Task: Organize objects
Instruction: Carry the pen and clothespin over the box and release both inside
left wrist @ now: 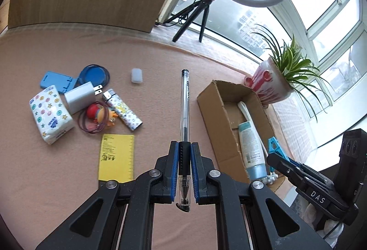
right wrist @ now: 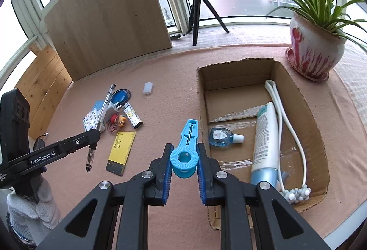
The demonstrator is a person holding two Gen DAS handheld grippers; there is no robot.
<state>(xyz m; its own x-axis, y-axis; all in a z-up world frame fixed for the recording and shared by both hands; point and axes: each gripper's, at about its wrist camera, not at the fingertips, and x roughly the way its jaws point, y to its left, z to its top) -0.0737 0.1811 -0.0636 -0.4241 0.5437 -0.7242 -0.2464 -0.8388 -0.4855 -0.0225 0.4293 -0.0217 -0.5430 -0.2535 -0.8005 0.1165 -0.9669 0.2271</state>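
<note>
My left gripper [left wrist: 184, 149] is shut on a clear black-ink pen [left wrist: 184, 98] and holds it above the pink cloth, left of the cardboard box [left wrist: 207, 112]. It also shows in the right wrist view [right wrist: 93, 135] with the pen [right wrist: 103, 110]. My right gripper [right wrist: 184, 153] is shut on a blue plastic clip tool [right wrist: 184, 158], just left of the box [right wrist: 200, 98]. In the box lie a lotion tube [right wrist: 263, 135], a small blue bottle [right wrist: 221, 136] and a white looped massager [right wrist: 284, 117].
On the cloth at the left lie a tissue pack [left wrist: 51, 113], a white charger [left wrist: 80, 96], a lighter [left wrist: 122, 110], a yellow card [left wrist: 117, 156], a blue holder [left wrist: 55, 81], hair ties and a white cap [left wrist: 137, 75]. A potted plant [right wrist: 314, 48] stands behind the box; a tripod ring light [right wrist: 199, 11] and a wooden board [right wrist: 107, 16] stand at the back.
</note>
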